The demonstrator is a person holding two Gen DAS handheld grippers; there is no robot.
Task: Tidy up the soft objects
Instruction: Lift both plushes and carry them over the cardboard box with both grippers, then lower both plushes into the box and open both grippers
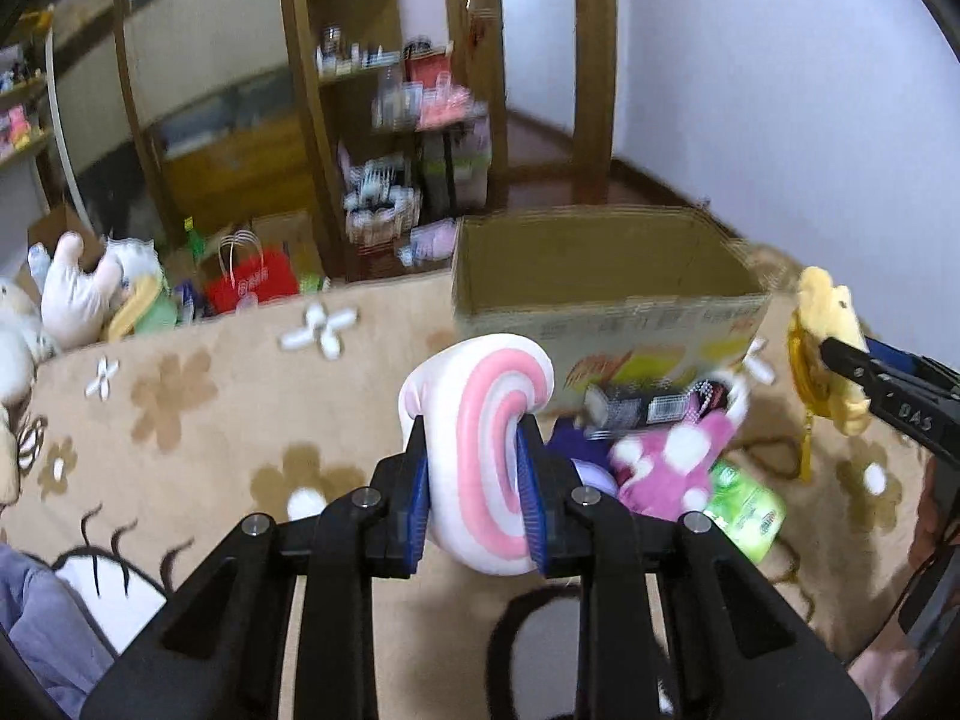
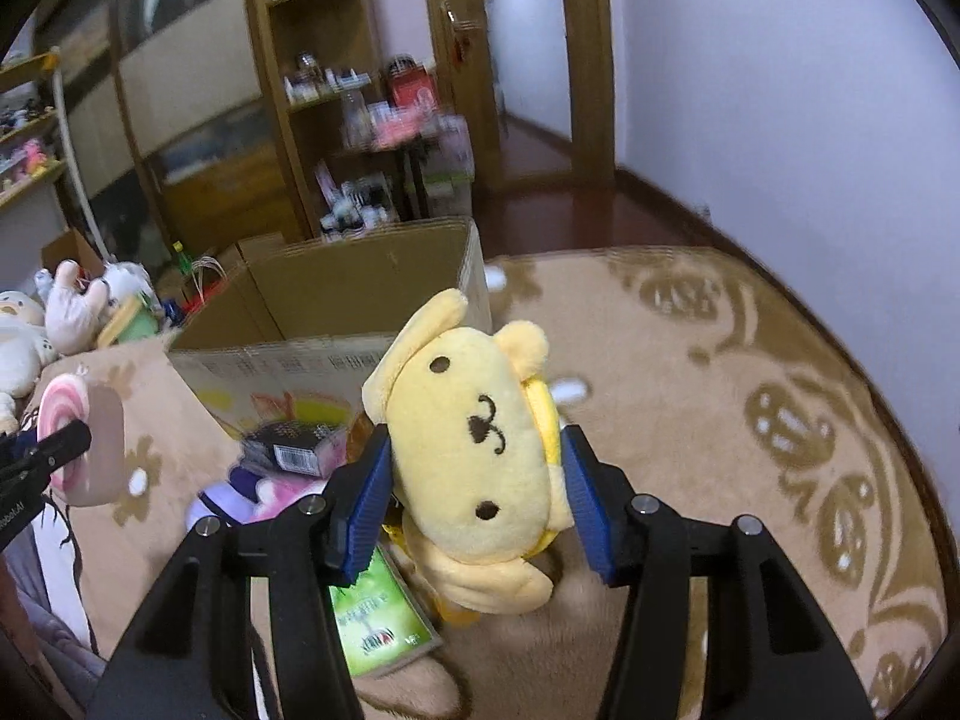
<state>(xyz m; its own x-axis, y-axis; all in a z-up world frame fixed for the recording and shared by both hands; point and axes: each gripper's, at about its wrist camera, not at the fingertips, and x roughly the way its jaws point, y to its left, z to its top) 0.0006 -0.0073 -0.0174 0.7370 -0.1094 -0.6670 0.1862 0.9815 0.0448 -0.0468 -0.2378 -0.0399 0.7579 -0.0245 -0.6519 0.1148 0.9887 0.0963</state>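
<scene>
My left gripper [image 1: 474, 468] is shut on a pink-and-white swirl plush [image 1: 480, 420] and holds it above the beige blanket, in front of an open cardboard box [image 1: 600, 276]. My right gripper [image 2: 474, 498] is shut on a yellow dog plush [image 2: 474, 450] and holds it up to the right of the box [image 2: 360, 288]. The yellow plush also shows at the right of the left wrist view [image 1: 831, 336]. The swirl plush shows at the left of the right wrist view [image 2: 78, 438].
A pink plush [image 1: 672, 468], a purple toy [image 1: 576, 450], a green packet [image 1: 744, 504] and a dark packet [image 2: 294, 450] lie on the floral blanket [image 1: 210, 420] in front of the box. More plush toys [image 1: 84, 294] lie far left. Wooden shelves [image 1: 372, 120] stand behind.
</scene>
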